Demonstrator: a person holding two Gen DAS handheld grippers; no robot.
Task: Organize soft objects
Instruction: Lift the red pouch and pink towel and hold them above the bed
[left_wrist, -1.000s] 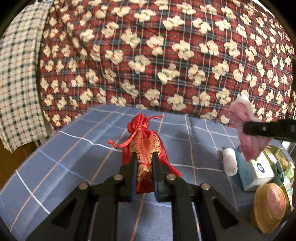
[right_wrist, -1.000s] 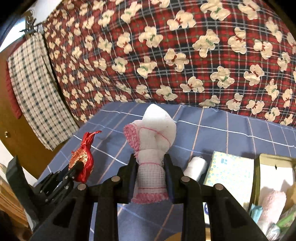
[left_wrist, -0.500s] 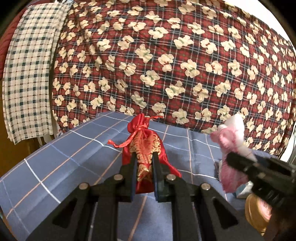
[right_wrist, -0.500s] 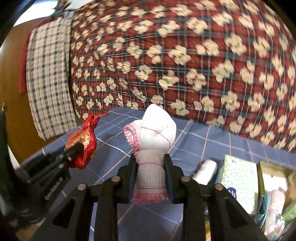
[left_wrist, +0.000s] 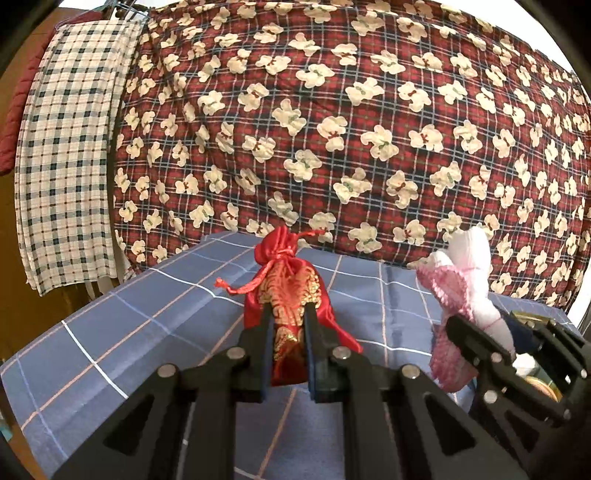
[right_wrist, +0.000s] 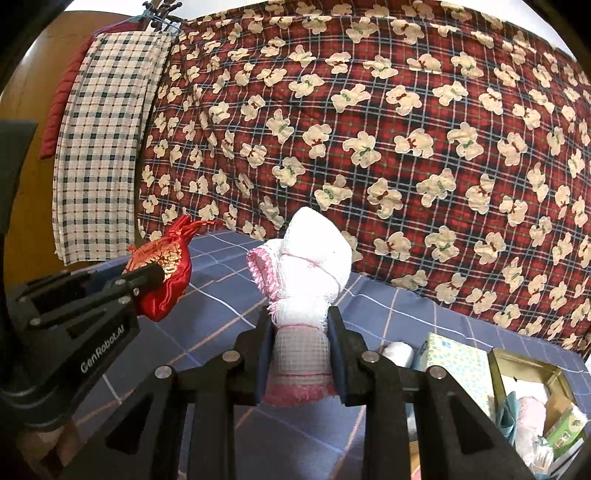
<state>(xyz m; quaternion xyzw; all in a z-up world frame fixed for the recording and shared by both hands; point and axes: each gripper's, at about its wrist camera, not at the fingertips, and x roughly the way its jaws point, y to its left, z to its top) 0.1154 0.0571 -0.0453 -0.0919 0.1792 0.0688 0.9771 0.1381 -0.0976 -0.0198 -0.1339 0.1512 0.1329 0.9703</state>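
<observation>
My left gripper (left_wrist: 288, 317) is shut on a red and gold drawstring pouch (left_wrist: 290, 284) and holds it up above the blue checked cloth (left_wrist: 147, 325). The pouch also shows in the right wrist view (right_wrist: 166, 273), at the left. My right gripper (right_wrist: 299, 321) is shut on a rolled white and pink cloth bundle (right_wrist: 306, 269), also held in the air. That bundle shows in the left wrist view (left_wrist: 465, 288), at the right, beside the pouch.
A red plaid quilt with cream bears (right_wrist: 369, 129) rises behind the blue cloth. A checked towel (right_wrist: 99, 147) hangs at the left. At the lower right lie a white roll (right_wrist: 399, 352), a patterned tissue pack (right_wrist: 461, 365) and an open box of items (right_wrist: 532, 398).
Both grippers have risen and tilted up with their loads. The right gripper and its bundle have come closer to the left gripper and the pouch.
</observation>
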